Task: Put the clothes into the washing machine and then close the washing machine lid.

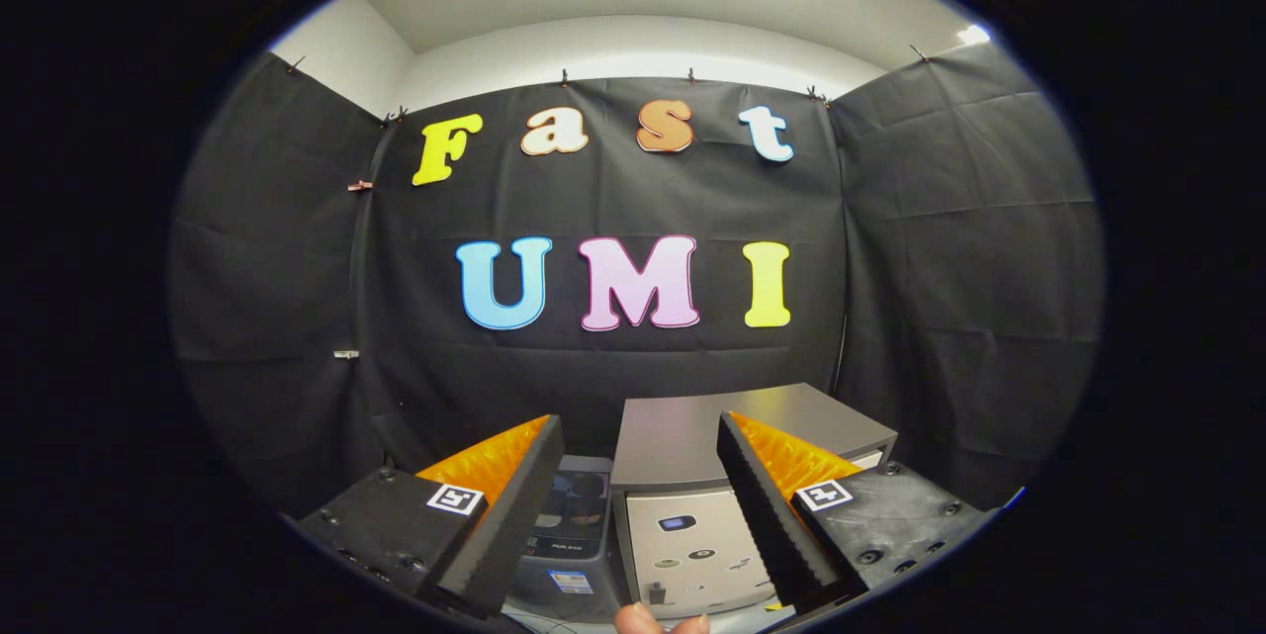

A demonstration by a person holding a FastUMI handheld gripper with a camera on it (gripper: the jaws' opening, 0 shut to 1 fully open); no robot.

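Washing machine [692,525] sits just ahead of the tongs [641,515], seen btwn the two fingers: boxy, pale front w/ a small dark display and a few round buttons, flat grey lid [692,426] down on top. A smaller dark box [574,525] stands right beside it on the left, touching or nearly so, stickers on its front. Tongs are spread wide, nothing held. A fingertip [643,619] pokes up below, btwn the fingers.
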